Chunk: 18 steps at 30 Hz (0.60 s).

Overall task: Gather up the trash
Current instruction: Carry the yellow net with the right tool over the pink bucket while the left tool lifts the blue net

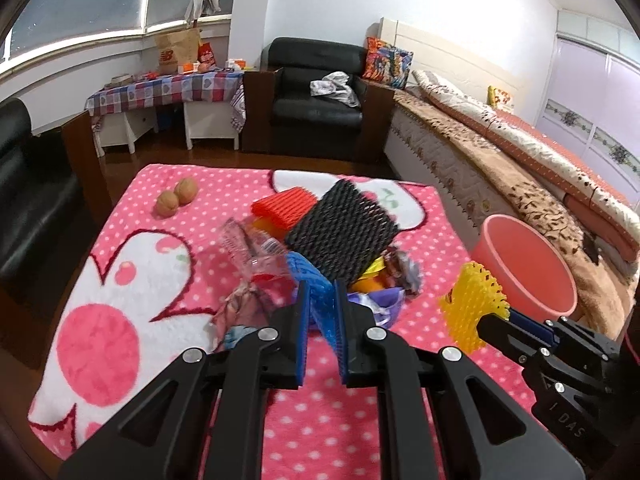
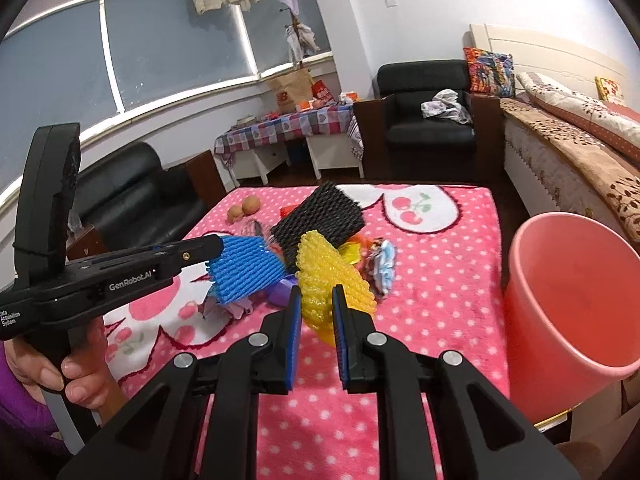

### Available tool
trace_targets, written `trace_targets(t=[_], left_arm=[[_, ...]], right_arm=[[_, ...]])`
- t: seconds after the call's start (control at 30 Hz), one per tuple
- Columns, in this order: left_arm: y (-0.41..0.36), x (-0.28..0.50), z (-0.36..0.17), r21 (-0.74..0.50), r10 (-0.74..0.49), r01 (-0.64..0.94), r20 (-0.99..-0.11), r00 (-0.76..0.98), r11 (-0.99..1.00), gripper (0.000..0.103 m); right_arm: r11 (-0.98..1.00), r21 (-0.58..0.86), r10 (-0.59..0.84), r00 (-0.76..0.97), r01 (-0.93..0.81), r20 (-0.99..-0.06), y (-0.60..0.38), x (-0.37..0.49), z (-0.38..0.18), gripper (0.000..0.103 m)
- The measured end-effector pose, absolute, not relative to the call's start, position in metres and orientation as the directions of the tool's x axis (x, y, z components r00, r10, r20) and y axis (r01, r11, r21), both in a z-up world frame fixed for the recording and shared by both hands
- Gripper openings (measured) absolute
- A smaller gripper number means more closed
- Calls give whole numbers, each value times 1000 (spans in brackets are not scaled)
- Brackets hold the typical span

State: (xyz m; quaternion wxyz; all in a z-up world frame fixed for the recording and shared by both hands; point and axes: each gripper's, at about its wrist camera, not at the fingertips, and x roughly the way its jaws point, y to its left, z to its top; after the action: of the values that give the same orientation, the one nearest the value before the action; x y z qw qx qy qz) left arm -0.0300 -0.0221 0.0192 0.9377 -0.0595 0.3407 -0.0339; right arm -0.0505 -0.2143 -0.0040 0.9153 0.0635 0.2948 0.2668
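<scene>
Carry step: left gripper (image 1: 322, 312) jaws grasping blue foam net (image 1: 316, 288), right gripper (image 2: 316, 312) jaws grasping yellow foam net (image 2: 332, 280); next, both go to pink bin (image 2: 568, 280) and release.

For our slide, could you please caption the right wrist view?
Right gripper holds yellow foam net beside pink bin; left gripper holds blue net.

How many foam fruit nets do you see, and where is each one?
4. The blue net is held in the left tool, the yellow net in the right tool. The black net and red net lie on the pile. More may be hidden beneath.
</scene>
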Motion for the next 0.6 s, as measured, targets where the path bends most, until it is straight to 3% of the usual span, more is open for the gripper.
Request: trace_targets(t=[0.6], left_arm=[[-87,-14,44,-182,-288,223,-568,771,958,11]], right_arm=[[909,335,382,817,-248,-431,-320,-45,19,14]])
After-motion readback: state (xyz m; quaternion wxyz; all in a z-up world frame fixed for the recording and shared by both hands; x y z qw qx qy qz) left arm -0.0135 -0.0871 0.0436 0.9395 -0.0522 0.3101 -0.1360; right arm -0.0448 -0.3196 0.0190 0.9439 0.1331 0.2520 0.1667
